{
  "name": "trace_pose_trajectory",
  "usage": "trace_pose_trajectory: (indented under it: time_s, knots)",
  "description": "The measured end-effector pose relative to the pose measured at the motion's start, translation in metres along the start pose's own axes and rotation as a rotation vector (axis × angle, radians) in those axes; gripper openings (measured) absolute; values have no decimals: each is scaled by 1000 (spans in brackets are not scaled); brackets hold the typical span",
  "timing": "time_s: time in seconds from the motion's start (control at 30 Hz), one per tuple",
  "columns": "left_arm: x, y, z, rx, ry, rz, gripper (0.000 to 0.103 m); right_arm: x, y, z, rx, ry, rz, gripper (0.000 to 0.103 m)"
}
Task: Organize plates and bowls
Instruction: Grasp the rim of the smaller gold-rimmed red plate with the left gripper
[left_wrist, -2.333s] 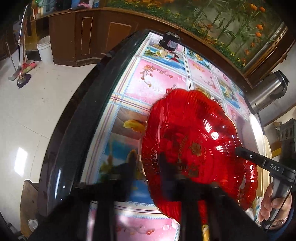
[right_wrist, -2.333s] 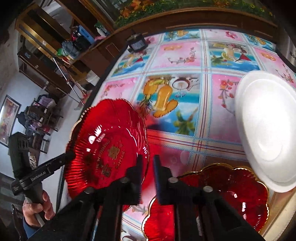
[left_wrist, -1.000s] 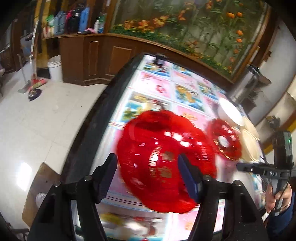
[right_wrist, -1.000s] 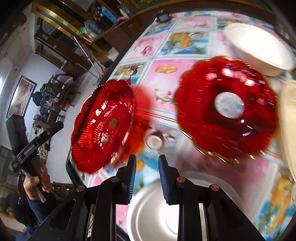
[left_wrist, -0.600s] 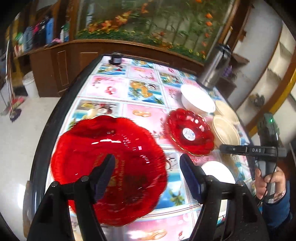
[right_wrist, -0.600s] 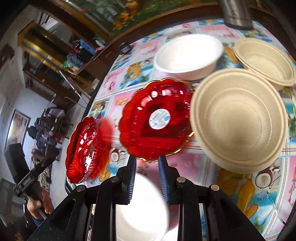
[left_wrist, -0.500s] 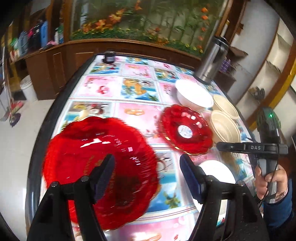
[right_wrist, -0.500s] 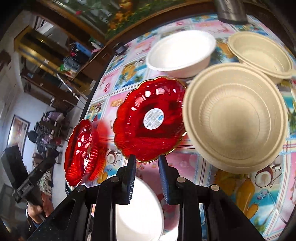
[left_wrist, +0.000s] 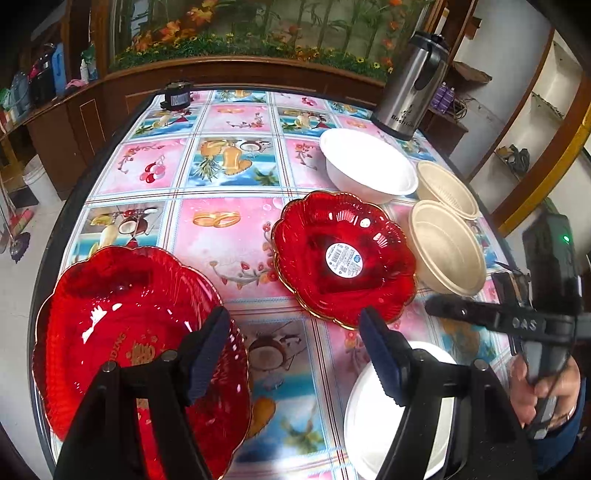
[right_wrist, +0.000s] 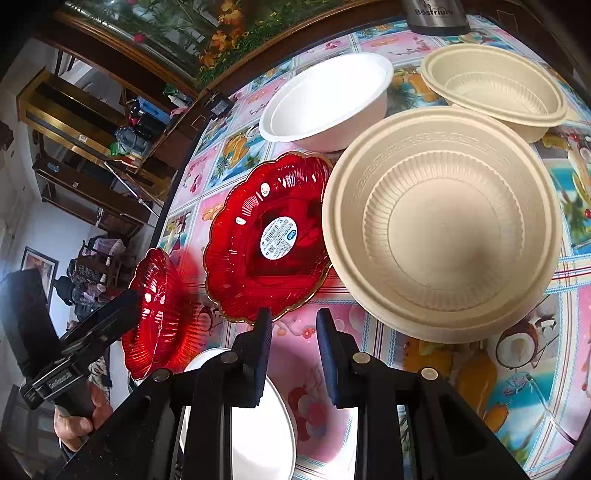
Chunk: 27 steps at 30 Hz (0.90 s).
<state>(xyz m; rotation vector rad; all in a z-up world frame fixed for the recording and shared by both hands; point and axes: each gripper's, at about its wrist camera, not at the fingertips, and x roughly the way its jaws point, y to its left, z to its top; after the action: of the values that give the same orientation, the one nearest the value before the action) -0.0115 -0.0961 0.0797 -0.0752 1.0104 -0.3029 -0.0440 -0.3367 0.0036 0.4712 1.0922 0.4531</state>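
Note:
A large red scalloped plate (left_wrist: 122, 332) lies at the table's near left; it also shows in the right wrist view (right_wrist: 159, 314). A second red plate with a white sticker (left_wrist: 343, 258) lies mid-table, and also shows in the right wrist view (right_wrist: 269, 236). My left gripper (left_wrist: 295, 332) is open and empty above the table between them. My right gripper (right_wrist: 291, 332) is open with a narrow gap, empty, near the sticker plate's front rim. A white dish (left_wrist: 391, 413) lies under it (right_wrist: 255, 413).
A white bowl (left_wrist: 369, 166) and two beige bowls (left_wrist: 447, 251) (left_wrist: 447, 190) stand at the right; the nearer beige bowl (right_wrist: 443, 225) fills the right wrist view. A steel thermos (left_wrist: 413, 85) and a small black object (left_wrist: 177, 94) stand at the far edge.
My left gripper let go of the large red plate, opened and pulled back and up. My right gripper drew back from that plate and swung right toward the sticker plate and beige bowls.

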Motion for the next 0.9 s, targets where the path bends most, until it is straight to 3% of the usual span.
trace_pose_trajectory:
  time_s: [0.13, 0.7, 0.77, 0.83, 0.9]
  knots:
    - [14, 2, 9, -15, 18, 20, 71, 0, -3, -3, 2, 1, 12, 35]
    - [88, 1, 58, -70, 61, 77, 71, 13, -12, 4, 21, -54, 12, 35]
    - [95, 1, 60, -79, 69, 87, 67, 16, -14, 5, 20, -60, 17, 32]
    - [101, 2, 61, -95, 76, 87, 46, 17, -15, 7, 18, -80, 22, 20]
    - [108, 2, 61, -98, 90, 89, 41, 18, -17, 8, -4, -107, 23, 17]
